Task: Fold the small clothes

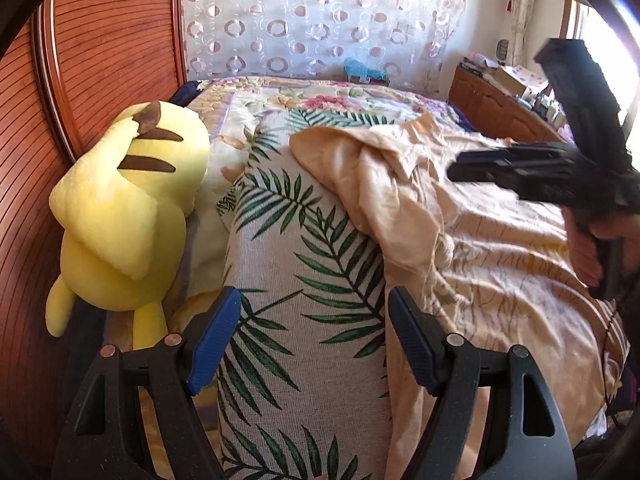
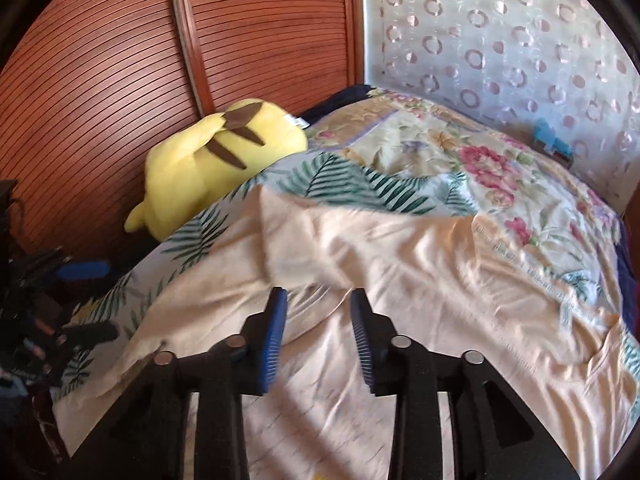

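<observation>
On the bed (image 1: 400, 104), I find the peach-coloured garment (image 2: 360, 248) spread loosely over a leaf-print cushion (image 1: 304, 280), rumpled and with one edge bunched up toward the far side. My left tongs (image 1: 314, 340) stand wide apart above the cushion, nothing between the blue pads (image 1: 212, 344), clear of the cloth. My right tongs (image 2: 318, 336) hang over the garment with a narrow gap between the jaws; I see no fabric caught between them and the pads do not press on anything. From the left wrist view, the right tongs appear at the right edge, held in a hand (image 1: 588, 252), above the garment and apart from it. A yellow plush toy (image 1: 128, 208) lies beside the cushion against the slatted wooden headboard (image 2: 100, 80). A floral quilt (image 2: 480, 168) covers the rest of the bed beyond the garment. A patterned curtain (image 1: 320, 12) hangs behind the bed, and a small blue object (image 1: 364, 70), too small for me to identify, sits at the far edge
</observation>
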The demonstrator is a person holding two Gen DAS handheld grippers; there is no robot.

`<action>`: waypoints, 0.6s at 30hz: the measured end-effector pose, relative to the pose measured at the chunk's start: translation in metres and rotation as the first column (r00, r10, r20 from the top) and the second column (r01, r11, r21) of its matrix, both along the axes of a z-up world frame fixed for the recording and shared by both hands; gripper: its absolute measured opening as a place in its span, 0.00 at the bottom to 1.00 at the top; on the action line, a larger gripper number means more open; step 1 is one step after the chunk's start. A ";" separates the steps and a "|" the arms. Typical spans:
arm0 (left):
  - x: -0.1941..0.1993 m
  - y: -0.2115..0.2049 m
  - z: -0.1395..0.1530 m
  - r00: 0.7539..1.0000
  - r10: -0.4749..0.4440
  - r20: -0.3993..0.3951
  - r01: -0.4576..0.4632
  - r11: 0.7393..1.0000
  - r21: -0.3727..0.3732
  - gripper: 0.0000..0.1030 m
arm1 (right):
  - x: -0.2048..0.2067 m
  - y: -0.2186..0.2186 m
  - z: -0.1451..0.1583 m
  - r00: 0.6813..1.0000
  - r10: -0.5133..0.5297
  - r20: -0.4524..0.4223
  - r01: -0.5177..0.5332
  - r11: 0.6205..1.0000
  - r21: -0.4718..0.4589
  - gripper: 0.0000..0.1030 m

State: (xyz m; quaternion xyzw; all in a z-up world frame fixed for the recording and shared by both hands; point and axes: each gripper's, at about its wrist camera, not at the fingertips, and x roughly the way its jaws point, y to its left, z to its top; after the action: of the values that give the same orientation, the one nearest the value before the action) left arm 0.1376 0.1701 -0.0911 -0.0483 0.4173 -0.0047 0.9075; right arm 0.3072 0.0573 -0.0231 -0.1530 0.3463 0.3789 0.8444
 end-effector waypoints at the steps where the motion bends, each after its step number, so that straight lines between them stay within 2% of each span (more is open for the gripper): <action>1: 0.000 0.000 -0.003 1.000 0.001 -0.010 0.000 1.000 0.010 0.75 | -0.005 -0.004 -0.001 1.000 0.015 -0.022 -0.015 1.000 0.004 0.34; 5: 0.001 0.000 -0.013 0.999 0.027 -0.039 -0.025 0.998 0.056 0.75 | -0.030 -0.002 -0.011 0.992 0.096 -0.083 -0.095 0.995 0.017 0.34; 11: -0.004 0.007 -0.015 0.998 0.040 -0.039 -0.039 0.999 0.025 0.75 | -0.047 0.012 -0.028 0.983 0.164 -0.078 -0.167 0.985 -0.033 0.34; 13: -0.006 0.008 -0.011 0.999 0.043 -0.026 -0.042 0.999 0.017 0.75 | -0.046 0.017 -0.032 0.979 0.181 -0.093 -0.185 0.982 -0.041 0.05; 18: -0.008 0.005 0.001 0.999 0.039 0.015 -0.040 0.999 0.010 0.75 | -0.054 -0.006 -0.011 0.980 0.192 -0.059 -0.192 0.981 0.004 0.05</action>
State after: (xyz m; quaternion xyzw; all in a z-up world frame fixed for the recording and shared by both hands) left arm 0.1292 0.1747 -0.0899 -0.0517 0.4097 0.0150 0.9106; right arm 0.2529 0.0516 -0.0342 -0.1750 0.3549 0.4627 0.7933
